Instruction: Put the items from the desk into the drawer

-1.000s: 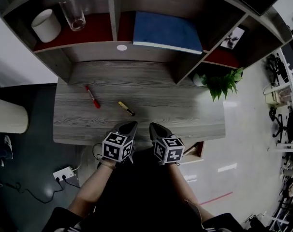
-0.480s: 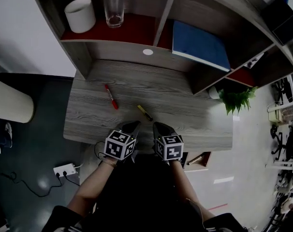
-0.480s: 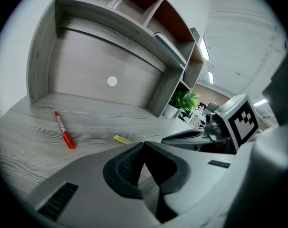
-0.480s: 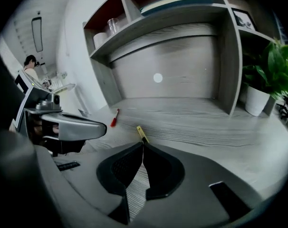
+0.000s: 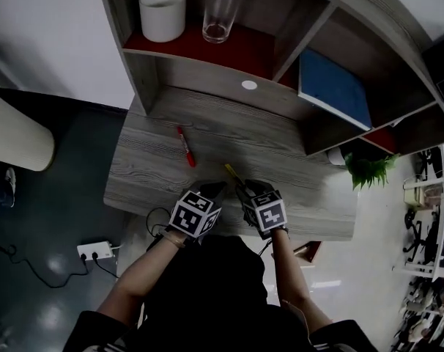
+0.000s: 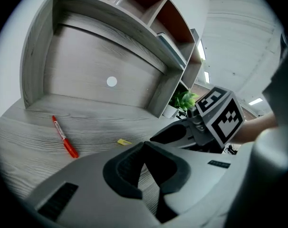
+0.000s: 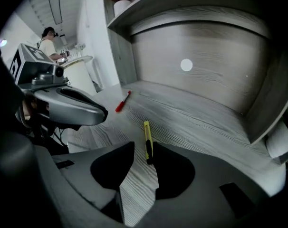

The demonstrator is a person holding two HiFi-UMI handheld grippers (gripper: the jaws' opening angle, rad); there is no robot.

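A red marker (image 5: pixel 185 146) lies on the grey wooden desk (image 5: pixel 149 169), left of centre. A yellow utility knife (image 5: pixel 234 173) lies near the front edge, just ahead of my right gripper (image 5: pixel 245 191). In the right gripper view the knife (image 7: pixel 147 141) points away along the desk. Its black near end lies in the narrow gap of my right gripper (image 7: pixel 143 148), close to the right fingertip; the gripper is open and not gripping it. My left gripper (image 6: pixel 144 146) hovers over the front edge with its tips together and nothing in them. The red marker (image 6: pixel 64 137) lies ahead to its left.
Shelves at the back of the desk hold a white cup (image 5: pixel 163 12), a glass (image 5: pixel 220 7) and a blue book (image 5: pixel 335 86). A potted plant (image 5: pixel 368 171) stands at the right end. A partly open drawer (image 5: pixel 308 251) shows below the front edge, right of my arms.
Both grippers have moved forward over the desk's front edge, and the right one has reached the yellow knife. The head view has swung, so the desk sits more tilted.
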